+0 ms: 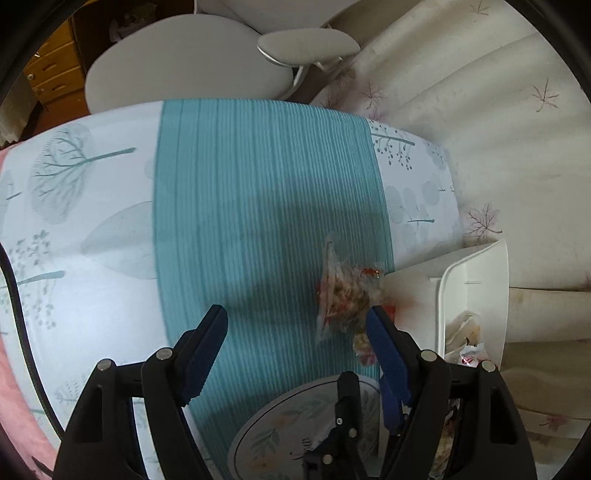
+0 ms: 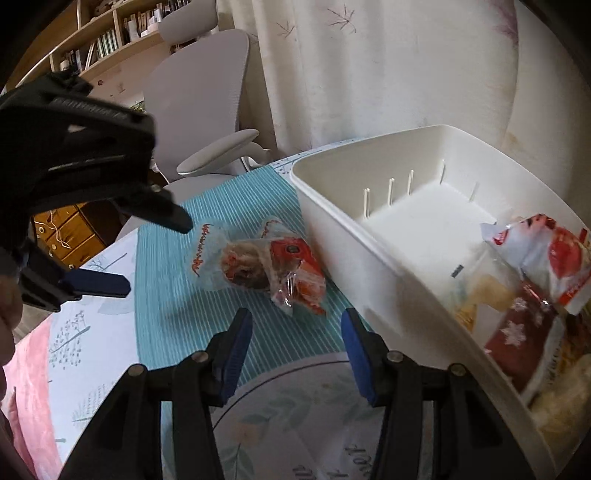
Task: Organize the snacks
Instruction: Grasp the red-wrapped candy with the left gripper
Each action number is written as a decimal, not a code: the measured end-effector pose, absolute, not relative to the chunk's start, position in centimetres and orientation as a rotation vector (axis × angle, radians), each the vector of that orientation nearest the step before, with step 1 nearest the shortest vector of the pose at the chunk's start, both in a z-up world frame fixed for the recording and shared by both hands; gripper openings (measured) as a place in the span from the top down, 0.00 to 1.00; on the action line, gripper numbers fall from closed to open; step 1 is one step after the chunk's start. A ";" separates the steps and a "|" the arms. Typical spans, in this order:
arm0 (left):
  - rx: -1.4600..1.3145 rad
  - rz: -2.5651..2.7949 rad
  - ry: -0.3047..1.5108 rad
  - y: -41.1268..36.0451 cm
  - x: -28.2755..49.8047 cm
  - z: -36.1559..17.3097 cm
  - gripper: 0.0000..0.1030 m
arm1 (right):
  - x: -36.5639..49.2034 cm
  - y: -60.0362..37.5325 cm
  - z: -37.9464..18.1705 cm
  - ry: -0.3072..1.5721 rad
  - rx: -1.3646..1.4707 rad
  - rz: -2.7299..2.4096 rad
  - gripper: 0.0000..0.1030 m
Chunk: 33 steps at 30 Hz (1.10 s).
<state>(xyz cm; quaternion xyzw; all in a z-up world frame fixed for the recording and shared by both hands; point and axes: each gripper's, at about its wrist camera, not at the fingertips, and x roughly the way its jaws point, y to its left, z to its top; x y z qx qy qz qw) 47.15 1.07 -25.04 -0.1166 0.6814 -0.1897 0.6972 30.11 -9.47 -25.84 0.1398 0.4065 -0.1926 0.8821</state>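
- White bin (image 2: pixel 373 258) already holds several snack packs (image 2: pixel 532 295) at its near end; far end bare.
- Two clear snack packets (image 2: pixel 269 273) left on teal table runner (image 2: pixel 177 258), just beside bin.
- Left gripper (image 1: pixel 295 328) spread wide, empty, above packets.
- Right gripper (image 2: pixel 295 332) parted, pinching nothing.
- Judgement: partly done; loose packets need binning.

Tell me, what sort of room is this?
Probably a home study or living room: a grey office chair beside a table with a leaf-print tablecloth, bookshelves behind, and a leaf-patterned curtain.
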 end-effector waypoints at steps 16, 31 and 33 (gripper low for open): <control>-0.267 -0.444 1.600 -1.9 48.0 -28.8 0.28 | 32.3 -9.2 -28.1 0.834 0.229 -0.431 0.53; -0.321 -0.504 1.622 -2.8 48.2 -29.8 0.68 | 33.3 -9.6 -28.4 0.821 0.196 -0.424 0.62; -0.334 -0.499 1.627 -2.6 48.2 -29.9 0.68 | 33.2 -9.6 -28.3 0.819 0.201 -0.420 0.61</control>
